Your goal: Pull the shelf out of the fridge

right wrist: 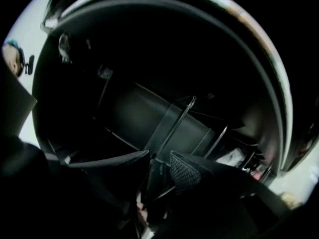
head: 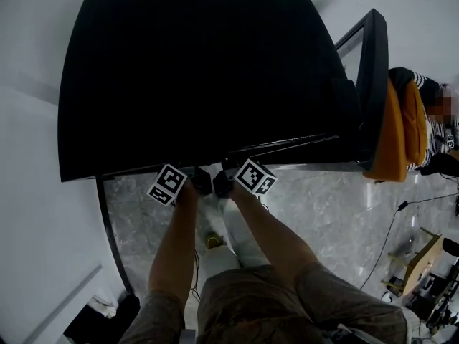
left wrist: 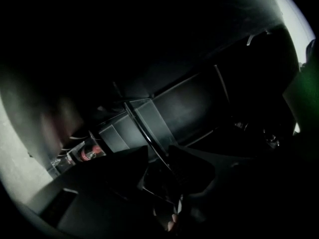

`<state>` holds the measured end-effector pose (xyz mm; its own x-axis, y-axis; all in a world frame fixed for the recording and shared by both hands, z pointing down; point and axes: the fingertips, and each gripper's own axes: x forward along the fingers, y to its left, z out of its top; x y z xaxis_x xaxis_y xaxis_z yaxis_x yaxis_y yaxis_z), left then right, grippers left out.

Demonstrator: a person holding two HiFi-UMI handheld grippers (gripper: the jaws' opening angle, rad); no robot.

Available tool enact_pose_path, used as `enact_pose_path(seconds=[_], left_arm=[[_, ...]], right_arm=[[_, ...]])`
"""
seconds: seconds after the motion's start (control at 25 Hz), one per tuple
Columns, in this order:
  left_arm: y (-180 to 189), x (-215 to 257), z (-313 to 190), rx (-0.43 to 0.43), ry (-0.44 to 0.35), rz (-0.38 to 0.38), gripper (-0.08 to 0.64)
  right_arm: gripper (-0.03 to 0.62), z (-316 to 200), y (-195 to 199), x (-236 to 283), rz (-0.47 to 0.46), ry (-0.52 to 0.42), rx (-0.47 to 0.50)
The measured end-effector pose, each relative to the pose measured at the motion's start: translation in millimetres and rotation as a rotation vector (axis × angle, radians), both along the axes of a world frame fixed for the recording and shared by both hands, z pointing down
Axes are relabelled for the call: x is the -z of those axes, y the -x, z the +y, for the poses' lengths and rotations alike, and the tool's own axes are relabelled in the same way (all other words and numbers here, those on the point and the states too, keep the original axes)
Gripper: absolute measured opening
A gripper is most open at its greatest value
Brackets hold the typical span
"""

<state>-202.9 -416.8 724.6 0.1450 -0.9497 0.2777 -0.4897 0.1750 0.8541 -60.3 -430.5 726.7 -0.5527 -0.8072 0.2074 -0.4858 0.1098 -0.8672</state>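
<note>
1. Head view looks steeply down on the black fridge [head: 201, 70], whose top fills the upper part of the picture; its door [head: 373, 84] stands open at the right side
2. The forearms [head: 176, 246] of the holder reach to the front edge of the fridge. There the left gripper [head: 201, 181] and the right gripper [head: 223, 183] are just beside each other, with their marker cubes [head: 168, 183] turned upward
3. Left gripper view shows the dim inside of the fridge. The shelf [left wrist: 152, 119], a thin clear plate, is seen nearly edge-on, and its front edge runs down between the two jaws
4. The jaws of the left gripper are clenched on this front edge, one on each face of the plate
5. Right gripper view shows the same shelf from the other side. The jaws of the right gripper, one with a cross-hatched pad [right wrist: 185, 172], grasp the front edge as well
6. The shelf lies inside the fridge, and both grippers hold it at its front edge; how far out it is cannot be told
7. Near the left edge of the left gripper view, a small container [left wrist: 89, 153] with a red label stands in a compartment
8. A marbled floor [head: 323, 206] lies before the fridge, with a thin cable [head: 391, 224] on it. A second person [head: 434, 131] in striped sleeves is near the outer edge of the door, just beside an orange cloth [head: 398, 131]
</note>
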Motion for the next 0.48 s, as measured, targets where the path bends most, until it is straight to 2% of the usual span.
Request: enact_pose_path(seconds=[0.24, 0.48], left_arm=[[0.2, -1.7, -4.0, 0.007, -0.030, 0.017, 0.127], [-0.2, -0.3, -8.1, 0.004, -0.062, 0.045, 0.121]], right_arm=[[0.124, -9.4, -2.0, 0.9, -0.005, -0.019, -0.002], [0.123, -32.2, -8.5, 1.6, 0.006, -0.021, -0.065]])
